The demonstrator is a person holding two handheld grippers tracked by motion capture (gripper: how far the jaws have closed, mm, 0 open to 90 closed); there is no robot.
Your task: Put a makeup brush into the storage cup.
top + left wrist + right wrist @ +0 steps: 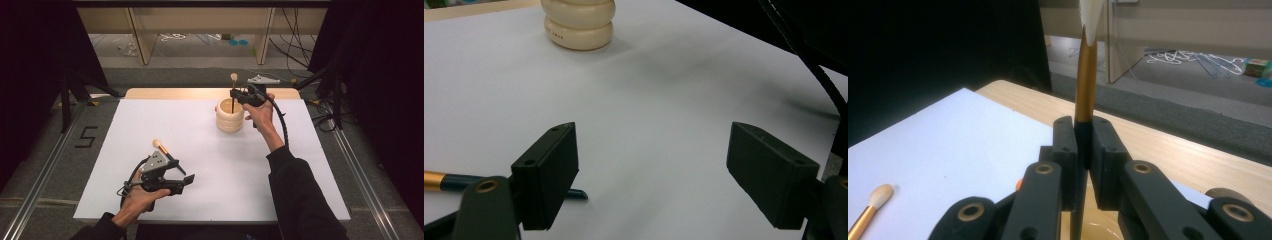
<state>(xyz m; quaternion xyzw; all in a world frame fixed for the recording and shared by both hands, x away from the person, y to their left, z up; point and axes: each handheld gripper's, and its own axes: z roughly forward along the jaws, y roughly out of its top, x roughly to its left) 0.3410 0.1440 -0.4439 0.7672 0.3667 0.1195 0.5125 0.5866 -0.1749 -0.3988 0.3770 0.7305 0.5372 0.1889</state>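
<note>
A cream ribbed holder [230, 117] stands at the back middle of the white table [210, 165]. My right gripper [236, 95] hovers just above it, shut on an upright makeup brush [233, 87] with its bristles up and its dark handle reaching down into the holder. In the right gripper view the jaws [1084, 145] clamp the brush [1086, 75] just below its gold ferrule. A second brush [165, 150] lies flat near the front left. My left gripper [179, 178] is open beside its handle end; in the left gripper view that handle [444, 181] passes behind the left pad [549, 175].
A strip of bare wood [165, 93] runs along the table's far edge. Beyond it are wooden legs and cables on the floor [200, 45]. Metal rails [45, 165] flank the table. The holder [579, 22] stands far ahead of the left gripper.
</note>
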